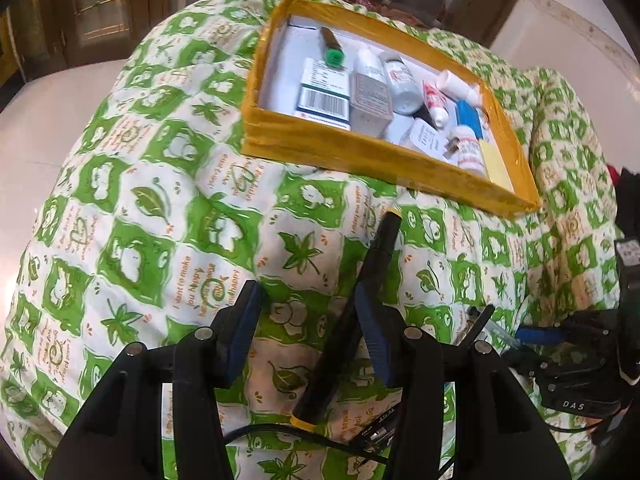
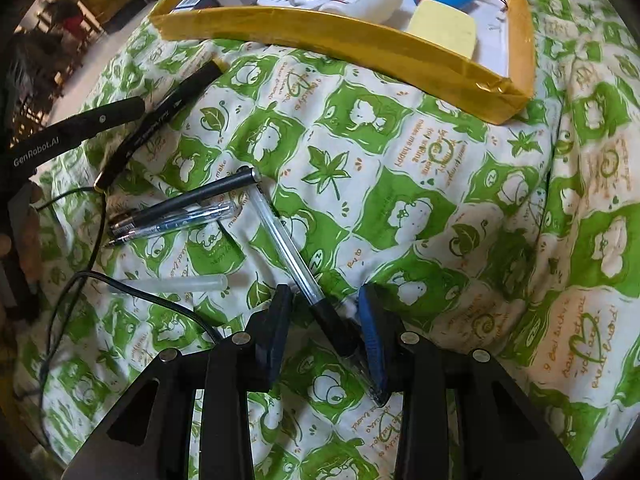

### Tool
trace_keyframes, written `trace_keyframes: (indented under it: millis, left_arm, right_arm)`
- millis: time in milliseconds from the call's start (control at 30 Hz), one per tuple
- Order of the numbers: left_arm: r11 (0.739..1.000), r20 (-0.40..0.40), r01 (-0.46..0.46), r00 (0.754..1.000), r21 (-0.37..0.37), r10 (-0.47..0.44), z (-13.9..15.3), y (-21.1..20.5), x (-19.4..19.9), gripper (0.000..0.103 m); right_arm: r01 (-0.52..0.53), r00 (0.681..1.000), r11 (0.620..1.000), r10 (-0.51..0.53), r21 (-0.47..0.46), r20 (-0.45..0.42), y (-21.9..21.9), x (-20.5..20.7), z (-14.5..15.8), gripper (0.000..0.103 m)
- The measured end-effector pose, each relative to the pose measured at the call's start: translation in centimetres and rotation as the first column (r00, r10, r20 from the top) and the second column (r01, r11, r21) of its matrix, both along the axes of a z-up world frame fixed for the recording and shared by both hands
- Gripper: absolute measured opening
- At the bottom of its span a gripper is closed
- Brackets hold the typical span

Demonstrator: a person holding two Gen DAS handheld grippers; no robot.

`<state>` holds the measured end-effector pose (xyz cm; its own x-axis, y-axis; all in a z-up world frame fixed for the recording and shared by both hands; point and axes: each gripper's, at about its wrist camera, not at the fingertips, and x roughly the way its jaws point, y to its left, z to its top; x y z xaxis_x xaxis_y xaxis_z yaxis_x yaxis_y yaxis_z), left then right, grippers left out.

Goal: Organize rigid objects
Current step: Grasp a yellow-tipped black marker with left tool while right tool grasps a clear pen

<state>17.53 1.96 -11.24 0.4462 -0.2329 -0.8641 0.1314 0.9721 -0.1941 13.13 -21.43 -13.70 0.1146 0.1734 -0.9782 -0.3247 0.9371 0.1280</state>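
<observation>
A yellow-walled tray [image 1: 352,152] with several bottles, boxes and tubes sits on the green-and-white quilt; it also shows at the top of the right wrist view [image 2: 320,36]. My left gripper [image 1: 308,316] is open, with a black marker [image 1: 352,312] lying between its fingers against the right pad. My right gripper [image 2: 324,312] is open around a clear ballpoint pen [image 2: 296,256] that lies on the quilt and touches the right pad. The same black marker [image 2: 160,120] shows at the left of the right wrist view.
Two more pens [image 2: 176,212] and a clear pen cap [image 2: 176,284] lie on the quilt at the left. A thin black cable [image 2: 120,292] loops there. The other gripper's body [image 1: 580,364] is at the right edge. A pale floor [image 1: 52,128] lies beyond the quilt.
</observation>
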Motion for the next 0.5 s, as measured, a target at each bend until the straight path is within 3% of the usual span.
trace_keyframes:
  millis: [67,167,233,333,400,500]
  left_arm:
    - [0.999,0.008,0.029,1.000,0.025,-0.029,-0.1,-1.0,0.0,0.047]
    - [0.995,0.010,0.078,0.997,0.069,-0.079,-0.2,-2.2,-0.2,0.047]
    - [0.985,0.002,0.117,0.993,0.124,-0.118,-0.7,-3.5,-0.3,0.047]
    - [0.964,-0.007,0.150,0.988,0.218,-0.152,-1.5,-5.0,-0.3,0.047]
    - [0.954,-0.002,0.154,0.987,0.257,-0.159,-1.8,-5.7,-0.2,0.047]
    - [0.953,0.013,0.140,0.989,0.268,-0.149,-1.7,-5.9,-0.1,0.034]
  right_arm:
    - [-0.008,1.000,1.000,0.008,-0.011,0.005,0.1,-0.1,-0.2,0.031]
    - [0.001,1.000,1.000,-0.001,-0.002,0.026,0.5,-0.1,-0.4,0.020]
    - [0.053,0.996,0.998,-0.055,0.029,0.075,0.0,0.2,0.4,0.009]
    - [0.151,0.980,0.984,-0.161,0.095,0.119,-1.1,0.8,1.6,0.009]
    - [0.198,0.974,0.966,-0.213,0.167,0.081,-2.2,1.1,1.3,0.009]
    - [0.223,0.972,0.950,-0.234,0.219,0.028,-2.5,1.2,0.6,0.009]
